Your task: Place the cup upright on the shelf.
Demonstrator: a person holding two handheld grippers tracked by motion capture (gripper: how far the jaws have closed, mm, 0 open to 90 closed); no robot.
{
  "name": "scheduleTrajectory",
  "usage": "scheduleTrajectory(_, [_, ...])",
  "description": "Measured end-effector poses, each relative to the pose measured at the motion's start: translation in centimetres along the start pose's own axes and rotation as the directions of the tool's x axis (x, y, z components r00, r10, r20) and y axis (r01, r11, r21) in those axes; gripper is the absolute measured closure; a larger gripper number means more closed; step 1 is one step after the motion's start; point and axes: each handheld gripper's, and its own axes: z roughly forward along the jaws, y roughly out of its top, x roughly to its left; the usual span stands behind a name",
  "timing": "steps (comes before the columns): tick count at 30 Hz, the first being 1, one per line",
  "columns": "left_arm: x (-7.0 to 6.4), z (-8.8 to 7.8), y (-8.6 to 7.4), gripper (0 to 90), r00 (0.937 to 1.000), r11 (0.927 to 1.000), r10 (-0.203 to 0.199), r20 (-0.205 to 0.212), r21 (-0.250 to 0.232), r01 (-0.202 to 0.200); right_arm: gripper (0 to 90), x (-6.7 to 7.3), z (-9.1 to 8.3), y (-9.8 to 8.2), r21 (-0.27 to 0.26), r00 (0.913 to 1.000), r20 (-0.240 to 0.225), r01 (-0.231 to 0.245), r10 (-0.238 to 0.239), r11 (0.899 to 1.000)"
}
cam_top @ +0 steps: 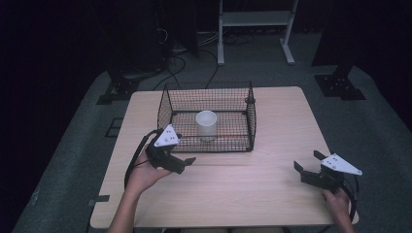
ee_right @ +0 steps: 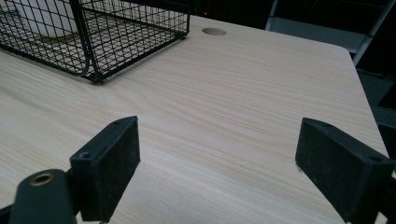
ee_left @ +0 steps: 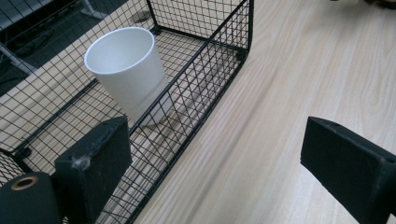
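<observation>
The left tongs [cam_top: 187,162] are held with jaws spread wide and nothing between them, at about seven o'clock of the wire basket [cam_top: 167,104], just beside its near-left corner. In the left gripper view the basket's near wall is seen running up between the jaws, one jaw lying in front of the mesh. The white cup [ee_left: 128,70] is stood upright inside the basket, at its middle, apart from the walls. The right tongs [cam_top: 305,166] are likewise held open and empty, low over bare counter [cam_top: 233,194] at about four o'clock of the basket, well apart from it.
</observation>
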Motion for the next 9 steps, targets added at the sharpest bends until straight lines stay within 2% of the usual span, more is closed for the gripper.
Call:
scheduleTrajectory(4, [-0.8,-0.1,-0.8,8.0,1.0,0.9999,-0.003,0.0,-0.01,0.003,13.1,0.0,0.0,0.0,-0.002,1.0,0.0,-0.001,0.001,1.0])
scheduleTrajectory(9, [-2.4,-0.4,-2.6,6.1,0.9991,0.9981,-0.039,-0.015,-0.05,0.038,13.1,0.0,0.0,0.0,-0.004,1.0,-0.002,0.003,-0.003,1.0])
